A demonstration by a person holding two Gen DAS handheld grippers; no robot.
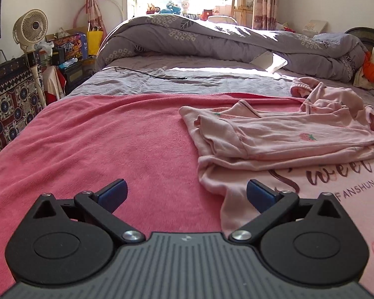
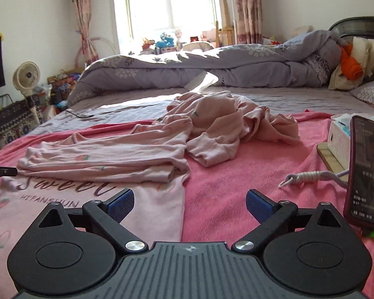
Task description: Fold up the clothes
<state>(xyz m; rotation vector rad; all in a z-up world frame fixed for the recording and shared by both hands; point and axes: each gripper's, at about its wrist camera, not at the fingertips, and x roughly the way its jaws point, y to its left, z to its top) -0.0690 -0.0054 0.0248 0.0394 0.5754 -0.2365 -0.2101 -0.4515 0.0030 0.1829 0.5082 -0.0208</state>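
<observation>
Two grippers, both with jaws wide and nothing between them: left gripper (image 1: 185, 196) hovers over the pink fleece blanket (image 1: 99, 137) just beside the shirt's left edge, right gripper (image 2: 190, 204) over the shirt's right edge.

We read the pale pink long-sleeved top with "Sweet" print (image 2: 92, 159) as partly folded: sleeves and upper part laid in a flat band across the body, lower printed panel still spread flat toward us. A second crumpled pale pink garment (image 2: 236, 122) lies touching it behind and to the right, not yet started.

Our guess at the step: between folds, hands free. Next move likely calls for pinching the two near corners of the printed panel and carrying them up over the band, keeping the hem square.

Room: blanket to the left is open. Right side is tight: an upright phone in a dark red case (image 2: 366, 172), a white tissue box (image 2: 339, 137) and a knotted white cord (image 2: 309, 177) sit near the right gripper. Grey floral quilt (image 1: 212, 37) is well back.
</observation>
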